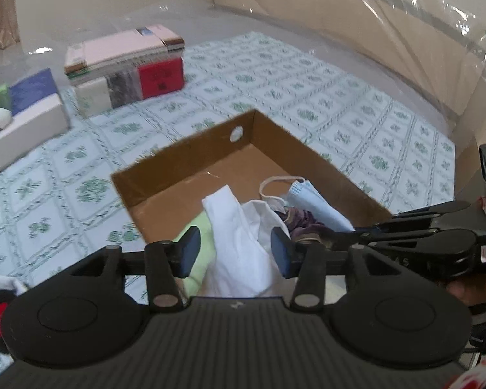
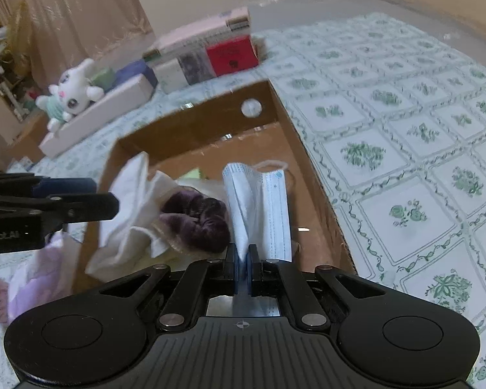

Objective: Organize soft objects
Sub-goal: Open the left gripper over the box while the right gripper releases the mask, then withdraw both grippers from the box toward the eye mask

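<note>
Open cardboard box (image 2: 311, 175) on a worktop covered with a green-and-white floral cloth (image 2: 405, 136); one end wall of the box has a round hole. The soft objects lie heaped at the near end of the box. Right claw (image 2: 242, 265): closed on a fold of the pale blue pleated face mask (image 2: 259, 201), which stands up from the pads inside the box, its white ear loop trailing toward the box's side wall. Beside the mask, touching it, lies a crumpled dark purple velvet scrunchie (image 2: 194, 220). To the scrunchie's other side a white cloth (image 2: 136, 201) is bunched and draped over the box's near edge; a pale green fabric (image 1: 199, 243) shows beneath it. Left claw (image 1: 235, 254): open, its blue pads standing on either side of the white cloth without pressing it. In the left wrist view the right claw enters from the right, reaching into the box. Background: a stack of books (image 1: 126, 68), a flat white box (image 2: 97, 120) and a white plush toy (image 2: 71, 94) resting on it.
</note>
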The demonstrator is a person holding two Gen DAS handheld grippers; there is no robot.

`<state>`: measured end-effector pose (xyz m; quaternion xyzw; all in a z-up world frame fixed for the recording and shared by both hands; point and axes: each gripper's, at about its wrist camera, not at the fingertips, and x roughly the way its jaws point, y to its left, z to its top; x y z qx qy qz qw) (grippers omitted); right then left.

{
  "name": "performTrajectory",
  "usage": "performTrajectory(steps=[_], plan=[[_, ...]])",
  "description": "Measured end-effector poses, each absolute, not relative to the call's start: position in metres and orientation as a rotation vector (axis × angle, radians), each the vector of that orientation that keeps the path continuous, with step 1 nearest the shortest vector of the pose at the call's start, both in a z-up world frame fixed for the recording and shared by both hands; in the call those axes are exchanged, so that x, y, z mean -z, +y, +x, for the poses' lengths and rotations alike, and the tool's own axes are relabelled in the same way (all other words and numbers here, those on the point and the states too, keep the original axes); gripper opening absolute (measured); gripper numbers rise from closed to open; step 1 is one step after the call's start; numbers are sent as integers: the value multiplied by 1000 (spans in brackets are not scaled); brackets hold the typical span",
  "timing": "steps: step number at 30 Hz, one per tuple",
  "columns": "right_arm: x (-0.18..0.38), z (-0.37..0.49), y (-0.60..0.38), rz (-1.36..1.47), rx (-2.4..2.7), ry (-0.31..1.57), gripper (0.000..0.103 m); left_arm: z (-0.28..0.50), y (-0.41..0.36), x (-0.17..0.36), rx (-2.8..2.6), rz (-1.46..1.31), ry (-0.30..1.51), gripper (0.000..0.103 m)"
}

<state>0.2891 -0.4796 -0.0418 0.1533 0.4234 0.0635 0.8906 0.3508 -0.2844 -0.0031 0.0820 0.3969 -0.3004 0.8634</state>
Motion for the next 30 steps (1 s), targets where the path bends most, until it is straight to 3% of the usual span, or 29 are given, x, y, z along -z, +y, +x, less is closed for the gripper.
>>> performTrajectory(steps=[2, 3, 4, 15, 30], plan=[[31, 279, -479, 312, -127, 846, 19, 340, -276, -7, 614, 153, 810, 45], [24, 272, -480, 308, -122, 825, 39, 335, -272, -12, 607, 145, 803, 45], [18, 265, -479, 307, -114, 805, 51, 329, -268, -17, 602, 136, 792, 45], [-23, 170, -465, 484, -75, 657, 51, 231, -207, -50, 523, -60, 719, 49], [-47, 72, -391, 490, -132, 629, 51, 113, -98, -47, 332, -126, 687, 60]])
